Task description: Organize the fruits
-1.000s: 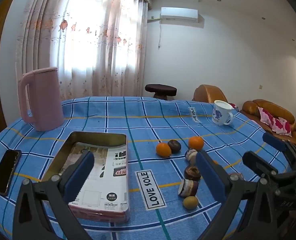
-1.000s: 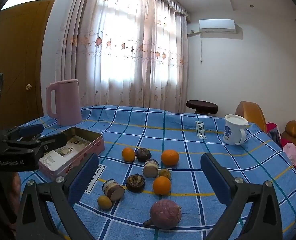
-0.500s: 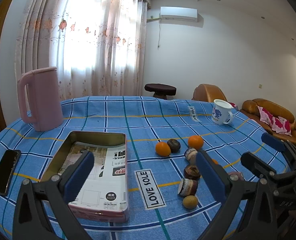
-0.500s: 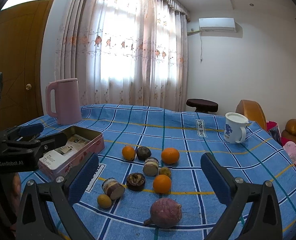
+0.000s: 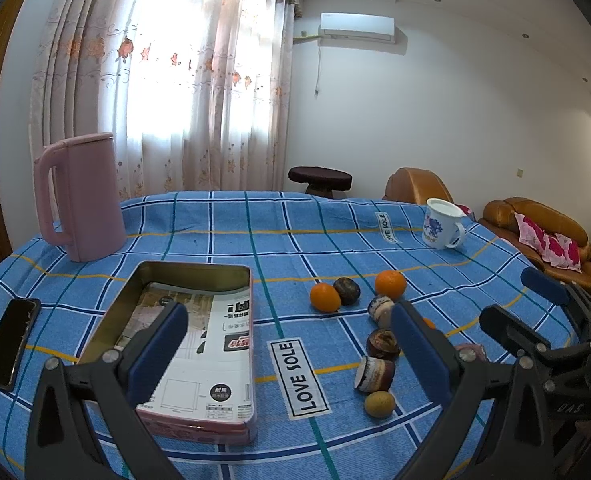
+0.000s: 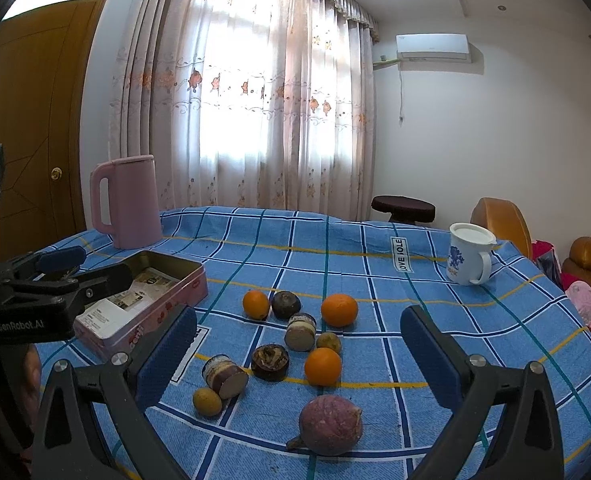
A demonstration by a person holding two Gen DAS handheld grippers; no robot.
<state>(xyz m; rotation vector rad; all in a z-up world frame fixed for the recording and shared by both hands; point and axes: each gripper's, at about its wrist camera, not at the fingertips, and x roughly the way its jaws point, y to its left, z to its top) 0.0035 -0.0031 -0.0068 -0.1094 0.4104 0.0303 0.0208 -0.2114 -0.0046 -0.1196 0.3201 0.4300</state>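
Observation:
Several fruits lie in a loose cluster on the blue checked tablecloth: oranges (image 6: 339, 310), dark round fruits (image 6: 286, 304), cut brown pieces (image 6: 270, 361), a small yellow fruit (image 6: 207, 401) and a big purple fruit (image 6: 330, 425) nearest the right gripper. An open pink tin (image 5: 191, 340) with printed paper inside sits left of them. My left gripper (image 5: 287, 356) is open and empty, above the tin's right edge. My right gripper (image 6: 295, 356) is open and empty, hovering over the fruit cluster. The right gripper also shows in the left wrist view (image 5: 523, 308).
A pink kettle (image 5: 79, 200) stands at the back left. A white mug (image 6: 469, 254) stands at the back right. A black phone (image 5: 11, 342) lies near the left table edge. Sofas (image 5: 543, 236) stand beyond the table.
Both views have shifted very slightly; the fruits and tin have not moved, and both grippers stay open.

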